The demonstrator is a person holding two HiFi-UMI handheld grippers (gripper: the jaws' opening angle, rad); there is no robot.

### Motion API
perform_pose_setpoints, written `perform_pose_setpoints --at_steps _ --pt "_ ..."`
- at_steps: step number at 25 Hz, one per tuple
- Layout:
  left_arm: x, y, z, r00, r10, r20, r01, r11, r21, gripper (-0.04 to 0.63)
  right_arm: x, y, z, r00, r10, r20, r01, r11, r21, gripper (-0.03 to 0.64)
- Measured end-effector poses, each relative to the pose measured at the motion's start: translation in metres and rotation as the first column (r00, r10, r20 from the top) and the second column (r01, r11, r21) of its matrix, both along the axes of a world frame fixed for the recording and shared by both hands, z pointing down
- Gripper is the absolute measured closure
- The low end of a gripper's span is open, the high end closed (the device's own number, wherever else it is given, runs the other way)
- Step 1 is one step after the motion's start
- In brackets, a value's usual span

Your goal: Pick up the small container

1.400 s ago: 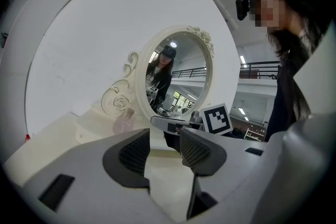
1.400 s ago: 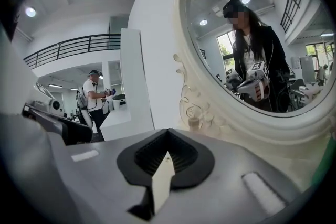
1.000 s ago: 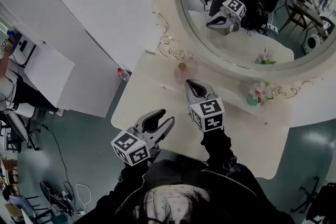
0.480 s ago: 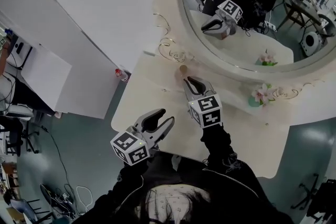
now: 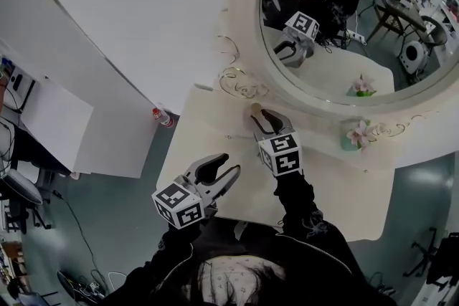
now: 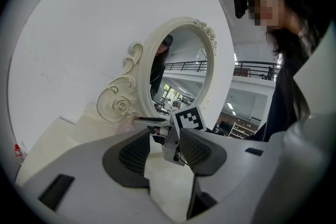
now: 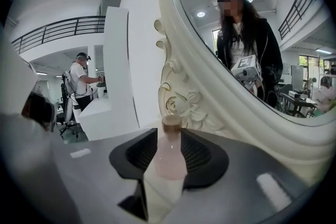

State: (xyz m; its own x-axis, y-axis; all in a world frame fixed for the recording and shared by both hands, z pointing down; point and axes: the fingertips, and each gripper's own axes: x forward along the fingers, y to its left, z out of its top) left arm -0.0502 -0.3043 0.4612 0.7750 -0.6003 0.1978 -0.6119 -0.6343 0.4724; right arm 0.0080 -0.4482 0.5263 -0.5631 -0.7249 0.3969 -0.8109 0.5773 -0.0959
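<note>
The small container [image 5: 254, 109] is a pale pink bottle with a brown cap, standing upright on the cream dressing table [image 5: 208, 132] near the mirror's scrolled frame. My right gripper [image 5: 265, 117] reaches up to it. In the right gripper view the bottle [image 7: 169, 157] stands between the two dark pads of the right gripper [image 7: 169, 140]; its jaws are opening and do not press on it. My left gripper [image 5: 224, 165] hovers open over the table's near left part, with nothing between its jaws. The left gripper view shows its jaws [image 6: 164, 150] framing only the right gripper's marker cube [image 6: 188, 119].
A big oval mirror [image 5: 344, 18] in an ornate cream frame rises behind the table. A pink flower in a teal pot [image 5: 353, 134] stands at the right by the frame. A small red-capped bottle [image 5: 162, 117] lies on the floor left of the table. White panels stand at left.
My right gripper has moved forward to the bottle and its jaws have parted around it. The left gripper has hardly moved.
</note>
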Motion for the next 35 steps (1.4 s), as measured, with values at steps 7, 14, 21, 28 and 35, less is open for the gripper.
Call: perform_pose_setpoints --at_steps 7,14,21,28,35 --pt "-0.014 -0.006 0.001 0.999 0.031 -0.014 -0.031 1.000 0.002 0.419 -0.001 -0.013 0.009 0.998 0.050 -0.033 -0.050 0.999 -0.014 0.449" --pt "-0.029 -0.005 0.001 0.999 0.038 -0.018 -0.037 0.999 0.001 0.419 -0.007 -0.025 0.014 0.996 0.085 -0.037 -0.086 0.996 -0.019 0.449" --pt "-0.048 -0.006 0.003 1.000 0.018 -0.012 -0.018 1.000 -0.001 0.419 -0.009 -0.032 0.015 0.994 0.112 -0.012 -0.112 0.993 -0.023 0.449" --pt "-0.057 -0.006 0.002 1.000 0.016 -0.009 -0.016 1.000 0.002 0.419 -0.006 -0.033 0.014 0.989 0.147 -0.014 -0.147 0.989 0.008 0.459" --pt "-0.068 -0.008 -0.001 1.000 0.020 -0.006 -0.020 1.000 0.003 0.419 -0.006 -0.031 0.009 0.986 0.165 -0.037 -0.165 0.986 0.011 0.472"
